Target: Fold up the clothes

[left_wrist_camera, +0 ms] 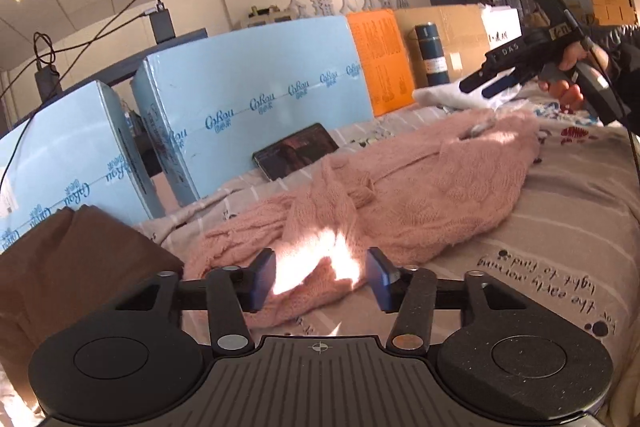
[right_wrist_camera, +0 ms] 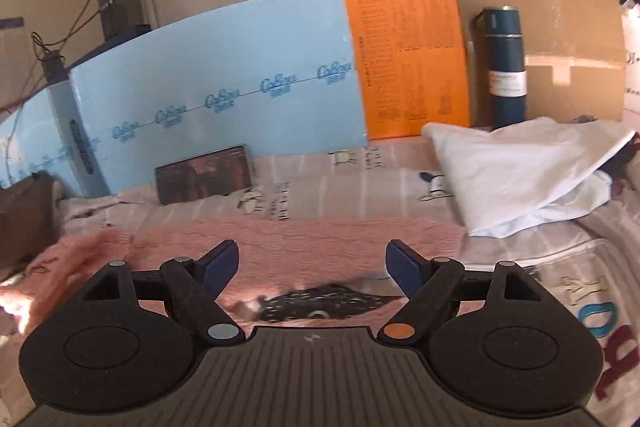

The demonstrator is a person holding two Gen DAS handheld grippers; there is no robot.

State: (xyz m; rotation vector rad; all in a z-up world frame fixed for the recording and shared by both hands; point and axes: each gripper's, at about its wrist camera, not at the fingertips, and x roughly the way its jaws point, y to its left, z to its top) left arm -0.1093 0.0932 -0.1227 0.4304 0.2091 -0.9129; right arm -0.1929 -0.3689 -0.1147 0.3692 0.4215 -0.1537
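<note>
Left wrist view: the pink knit sweater lies bunched on the bed, its long axis running from the lower middle of the frame up toward the upper right.
Left tool: its two blue pads stand apart with nothing clamped; the near end of the sweater, washed out by a sun patch, sits right in the gap between them.
Right tool seen from here: held in a hand at the upper right of the frame, above the far end of the sweater and apart from it; fingers spread.
Nearer tool: by my judgement the left one, at the sweater's near end; the right one is over the far end.
Right wrist view: the sweater fills a band across the lower middle, just beyond the fingertips.
Right tool: fingers wide apart, holding nothing; a dark patterned patch shows below, which I cannot identify.
White garment: loosely heaped at the right of the frame, beside the sweater.
Stage: the sweater is crumpled rather than folded flat.
</note>
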